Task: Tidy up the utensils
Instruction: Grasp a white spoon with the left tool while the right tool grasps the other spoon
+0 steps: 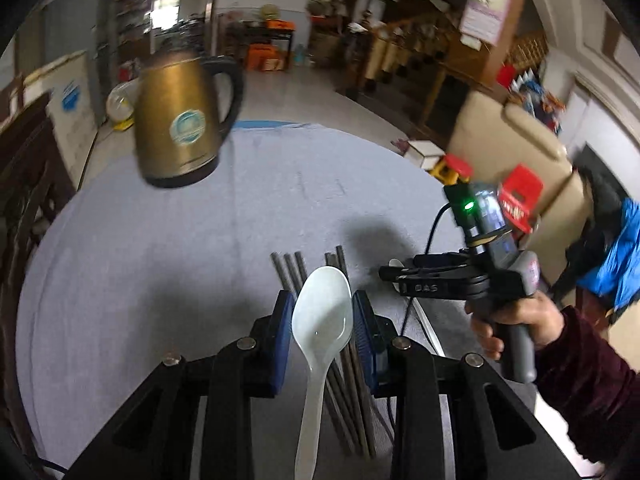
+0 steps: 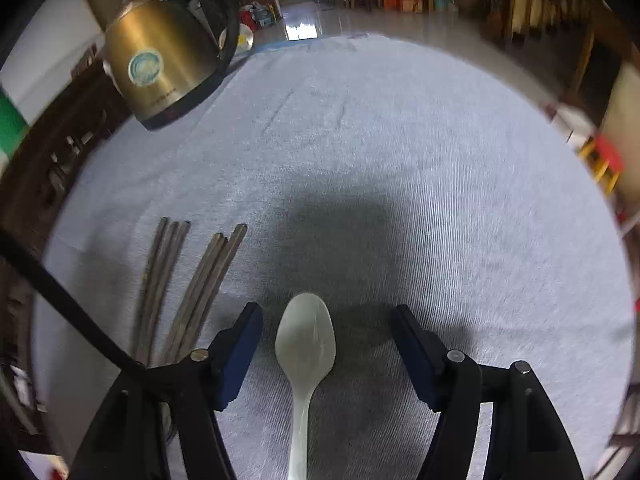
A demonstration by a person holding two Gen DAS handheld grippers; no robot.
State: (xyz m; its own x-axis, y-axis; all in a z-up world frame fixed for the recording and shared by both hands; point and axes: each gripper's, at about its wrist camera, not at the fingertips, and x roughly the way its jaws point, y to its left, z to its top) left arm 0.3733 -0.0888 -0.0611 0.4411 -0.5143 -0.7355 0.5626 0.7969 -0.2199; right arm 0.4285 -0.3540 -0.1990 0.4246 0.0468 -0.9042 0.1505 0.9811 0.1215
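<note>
Clamping a white spoon (image 1: 322, 320), the left gripper (image 1: 322, 322) hangs over the chopsticks (image 1: 298, 270) | right gripper (image 2: 326, 344) fingers apart, straddling a second white spoon (image 2: 305, 340) right of the chopsticks | gold kettle (image 1: 182, 118) beyond the chopsticks, far left on the grey cloth (image 1: 180, 240)

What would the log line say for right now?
left tongs: shut on white spoon | right tongs: open around second spoon | chopsticks: lying on cloth

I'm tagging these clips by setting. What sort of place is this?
Probably a lived-in home, a dining or living area. A round table under a grey cloth holds a brass-coloured kettle, chopsticks and white spoons; a beige sofa and cluttered shelves stand behind.
</note>
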